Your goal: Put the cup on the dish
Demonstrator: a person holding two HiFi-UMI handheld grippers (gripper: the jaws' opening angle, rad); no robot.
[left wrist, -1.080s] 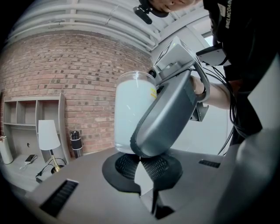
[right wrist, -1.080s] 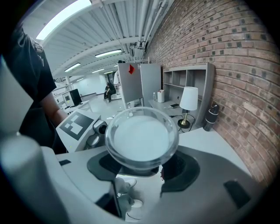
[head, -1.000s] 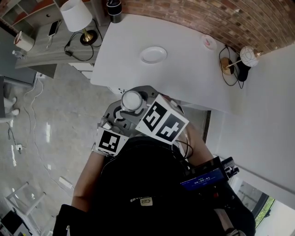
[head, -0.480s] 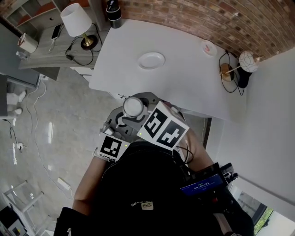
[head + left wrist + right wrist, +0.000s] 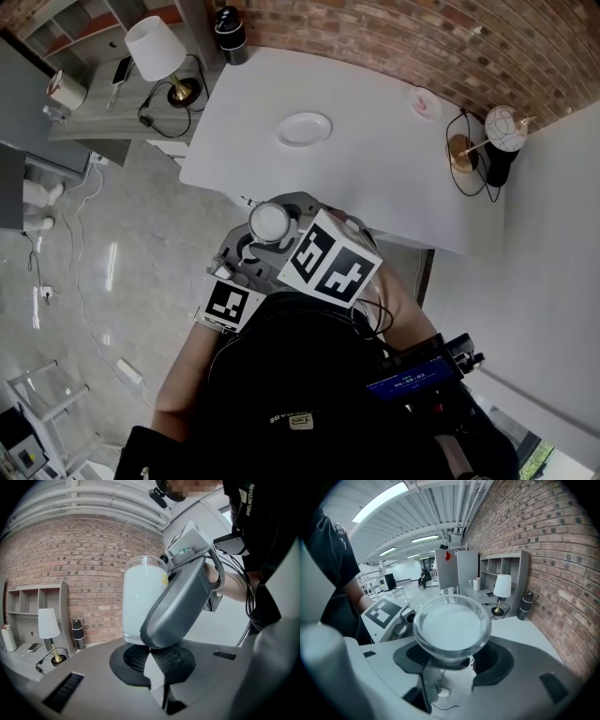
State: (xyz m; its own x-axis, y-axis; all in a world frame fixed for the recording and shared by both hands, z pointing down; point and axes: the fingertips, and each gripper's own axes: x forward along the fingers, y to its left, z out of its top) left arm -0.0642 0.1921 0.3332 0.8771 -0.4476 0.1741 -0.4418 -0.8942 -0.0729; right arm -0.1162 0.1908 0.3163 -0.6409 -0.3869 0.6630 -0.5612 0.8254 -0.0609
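Observation:
A clear cup [image 5: 270, 222] with a milky white inside is held upright off the table, close to the person's chest. My right gripper [image 5: 272, 228] is shut on the cup [image 5: 452, 630], and one grey jaw lies against its side [image 5: 140, 597]. The white dish [image 5: 305, 128] sits on the white table [image 5: 375, 178], well beyond the cup. My left gripper [image 5: 242, 253] is just left of and below the cup. Its black pads [image 5: 136, 658] meet with nothing between them.
A lamp with a white shade [image 5: 155, 47] stands on a grey side shelf at the far left, and a dark bottle [image 5: 230, 23] stands at the table's back corner. At the right are a small pink dish [image 5: 424, 101] and a globe lamp [image 5: 506, 127]. The table's near edge [image 5: 216, 183] is just ahead of the cup.
The cup and both grippers have drifted slightly lower in the head view, and the table has shifted a little. The grip on the cup is unchanged.

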